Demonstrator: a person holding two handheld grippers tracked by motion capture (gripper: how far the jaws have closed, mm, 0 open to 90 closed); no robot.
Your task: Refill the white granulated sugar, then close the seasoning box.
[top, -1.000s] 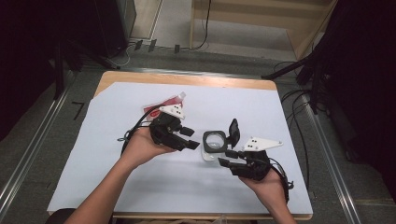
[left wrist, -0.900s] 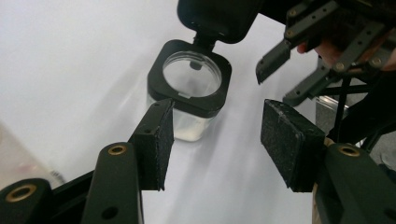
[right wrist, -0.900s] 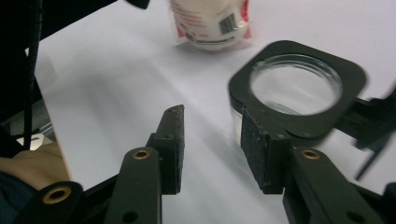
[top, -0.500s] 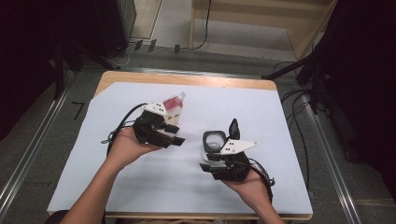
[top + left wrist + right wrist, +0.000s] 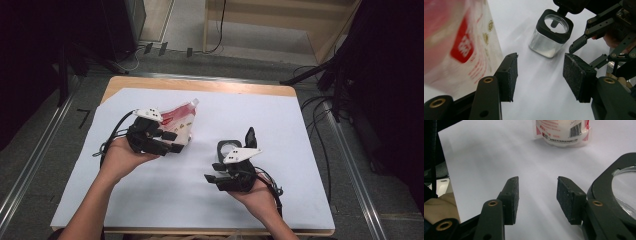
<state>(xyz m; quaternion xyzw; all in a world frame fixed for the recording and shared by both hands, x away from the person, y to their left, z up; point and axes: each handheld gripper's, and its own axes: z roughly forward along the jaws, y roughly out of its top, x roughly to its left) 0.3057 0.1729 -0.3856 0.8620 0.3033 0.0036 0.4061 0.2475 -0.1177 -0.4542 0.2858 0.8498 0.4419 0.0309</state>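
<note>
Left hand-held gripper: black body built of jointed link bars, pale three-cornered plate on top dotted with small dark marks. A black cable loops off its rear.

Right hand-held gripper: same black link-bar build, same pale plate on top, a black cable bunched at its back.

Jaws, seen close in the two gripper views: flat black arms with brass-coloured ring rivets at the pivots. Each arm ends in a rectangular pad of rough, dark, foam-like material, lightly scuffed and dusty along the edges.

Person: forearms bare, no sleeves, no gloves.
</note>
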